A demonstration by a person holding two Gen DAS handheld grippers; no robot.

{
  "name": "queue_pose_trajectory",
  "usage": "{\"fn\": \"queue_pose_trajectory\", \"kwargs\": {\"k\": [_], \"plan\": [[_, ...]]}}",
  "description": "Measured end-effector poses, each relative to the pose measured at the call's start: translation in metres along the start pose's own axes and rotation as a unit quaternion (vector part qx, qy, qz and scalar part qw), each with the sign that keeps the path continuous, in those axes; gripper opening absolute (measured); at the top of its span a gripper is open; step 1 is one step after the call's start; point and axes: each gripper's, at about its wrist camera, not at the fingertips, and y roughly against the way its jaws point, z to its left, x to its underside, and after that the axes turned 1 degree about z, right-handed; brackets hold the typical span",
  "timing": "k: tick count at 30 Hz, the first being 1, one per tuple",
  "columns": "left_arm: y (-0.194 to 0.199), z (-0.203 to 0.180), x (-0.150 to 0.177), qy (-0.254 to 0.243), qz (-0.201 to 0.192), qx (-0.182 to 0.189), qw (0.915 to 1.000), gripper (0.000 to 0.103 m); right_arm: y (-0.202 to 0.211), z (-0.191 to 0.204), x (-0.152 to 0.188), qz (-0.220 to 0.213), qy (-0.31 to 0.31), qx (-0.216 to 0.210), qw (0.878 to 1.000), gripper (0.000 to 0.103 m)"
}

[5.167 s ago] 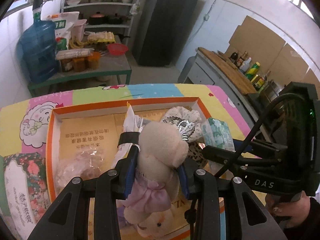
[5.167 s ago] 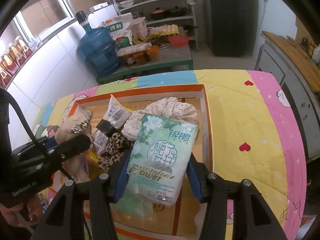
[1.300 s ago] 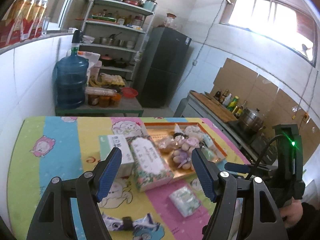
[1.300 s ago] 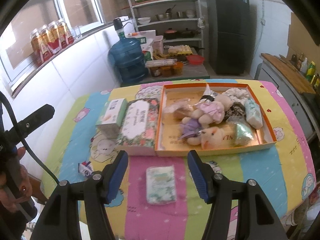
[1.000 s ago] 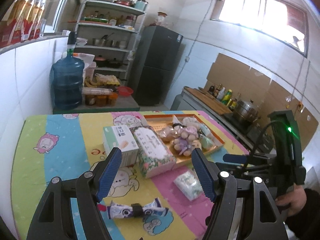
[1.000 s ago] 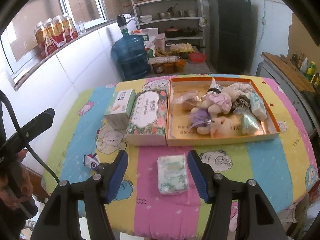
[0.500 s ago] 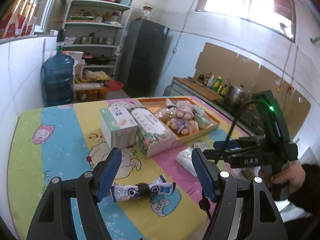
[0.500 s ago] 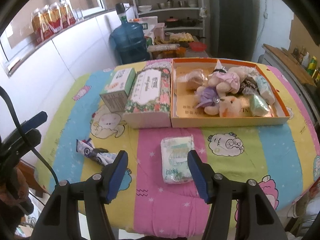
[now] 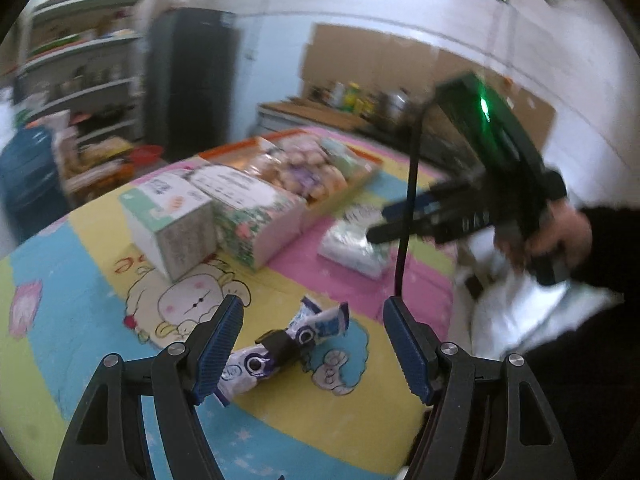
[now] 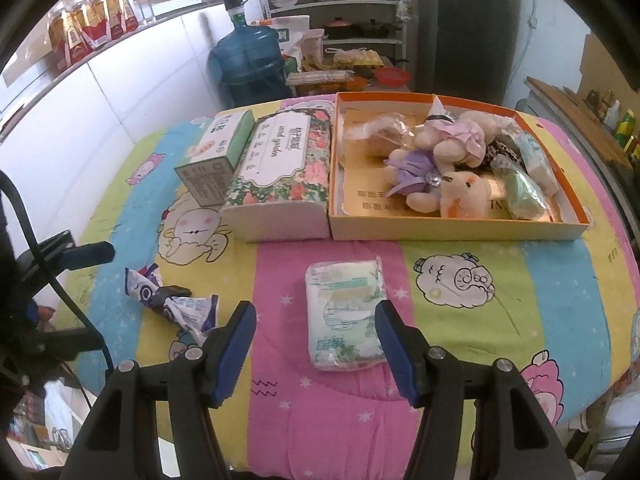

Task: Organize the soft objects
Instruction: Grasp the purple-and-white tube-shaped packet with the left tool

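Both claws hang released above the worktop (image 10: 552, 280), the right claw (image 10: 316, 332) straddling the tissue pack (image 10: 344, 316) and the left claw (image 9: 312, 340) over the clipped wrapper (image 9: 280, 350): each apparently must descend, then clench.

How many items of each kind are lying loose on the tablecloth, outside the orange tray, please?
Tissue packs: 1
Clipped snack bags: 1
Closed boxes: 2, the green one and the floral one
Total: 4
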Motion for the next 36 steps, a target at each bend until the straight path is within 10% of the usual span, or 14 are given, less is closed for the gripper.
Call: {"fn": "queue_pose_trajectory", "kwargs": {"k": [12,17,23,36], "plan": [[-0.058,0.001,0.008,-0.172,0.106,0.020,0.9792,0.074,0.000,-0.017,0.004,0.005,-0.026,0.010,1.000,0.062],[-0.069,0.010,0.016,-0.156,0.128,0.030,0.9790,0.070,-0.006,-0.021,0.005,0.015,-0.027,0.010,0.999,0.062],[-0.073,0.016,0.021,-0.113,0.129,0.018,0.9851,0.035,-0.021,-0.022,0.002,0.032,-0.020,0.009,0.999,0.062],[-0.066,0.016,0.029,0.000,0.095,-0.021,0.9952,0.031,-0.052,-0.013,-0.007,0.060,0.020,0.006,0.998,0.062]]}}
